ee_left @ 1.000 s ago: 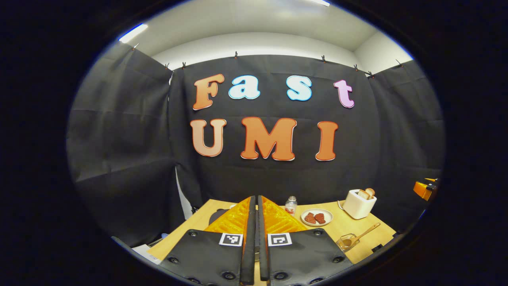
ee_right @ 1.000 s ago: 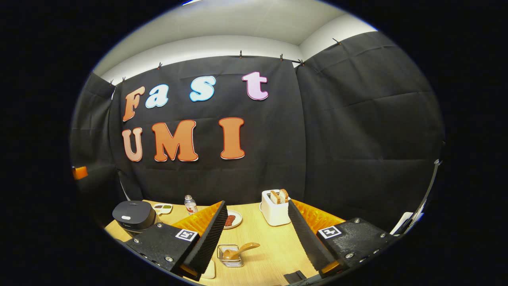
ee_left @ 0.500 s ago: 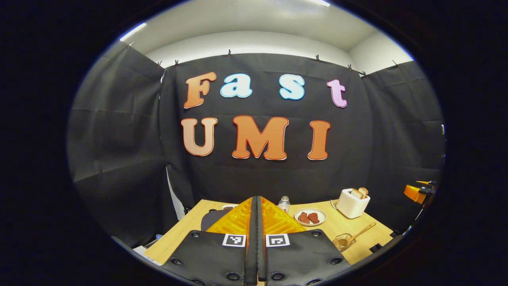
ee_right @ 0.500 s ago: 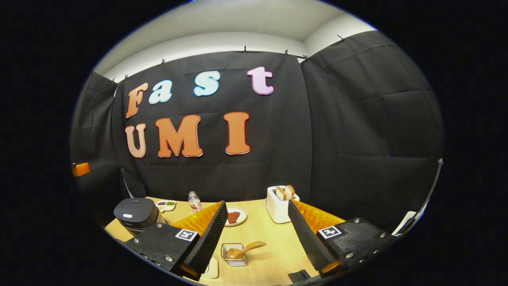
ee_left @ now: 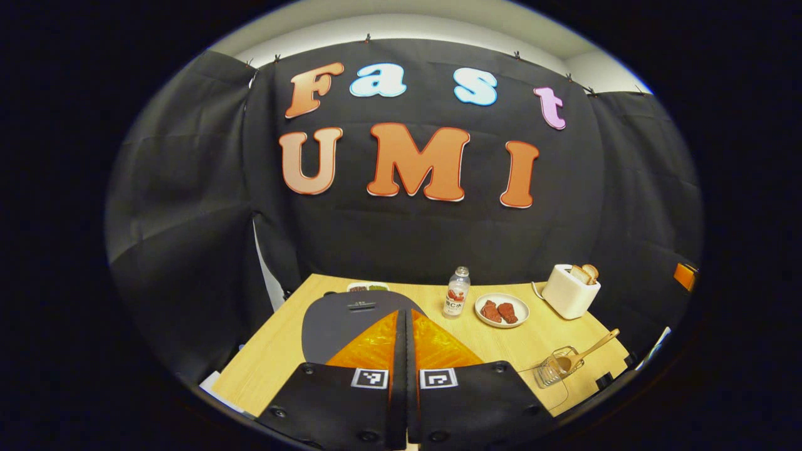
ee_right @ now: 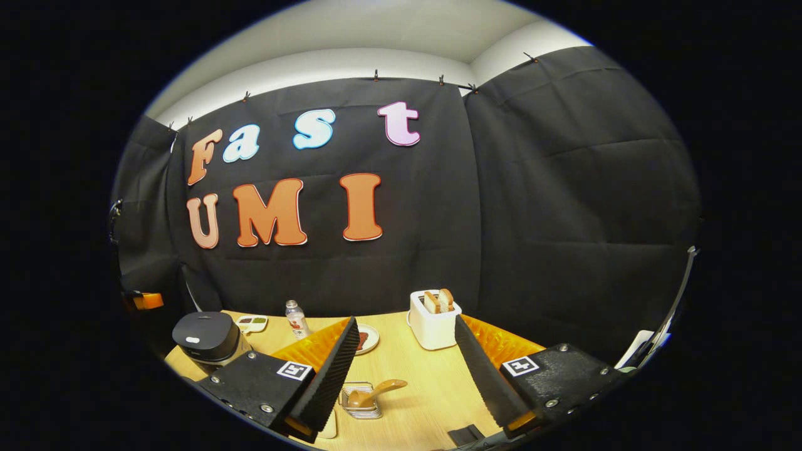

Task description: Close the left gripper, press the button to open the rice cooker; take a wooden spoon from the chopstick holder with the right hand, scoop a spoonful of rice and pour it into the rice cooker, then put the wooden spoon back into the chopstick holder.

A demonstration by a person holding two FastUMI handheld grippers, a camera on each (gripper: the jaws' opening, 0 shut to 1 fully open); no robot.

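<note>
The dark grey rice cooker [ee_left: 351,316] stands with its lid down, right in front of and below my left gripper [ee_left: 405,313], whose fingers are shut together on nothing. In the right gripper view the rice cooker [ee_right: 203,335] sits at the table's far left. A wooden spoon [ee_left: 592,349] leans in the clear chopstick holder [ee_left: 552,374] at the table's right front. My right gripper [ee_right: 406,322] is open and empty, and hangs above the holder [ee_right: 359,402] and its spoon [ee_right: 378,393].
On the wooden table [ee_left: 276,357] stand a small bottle [ee_left: 457,293], a plate of red meat [ee_left: 502,311], a white toaster [ee_left: 569,292] with bread and a small dish [ee_left: 368,287]. A pale flat thing [ee_right: 330,426] lies half hidden behind my right gripper's left finger.
My left gripper's narrow gap has shut fully. It has tipped down and moved forward, so the rice cooker's lid now shows beneath it. The right gripper has barely shifted.
</note>
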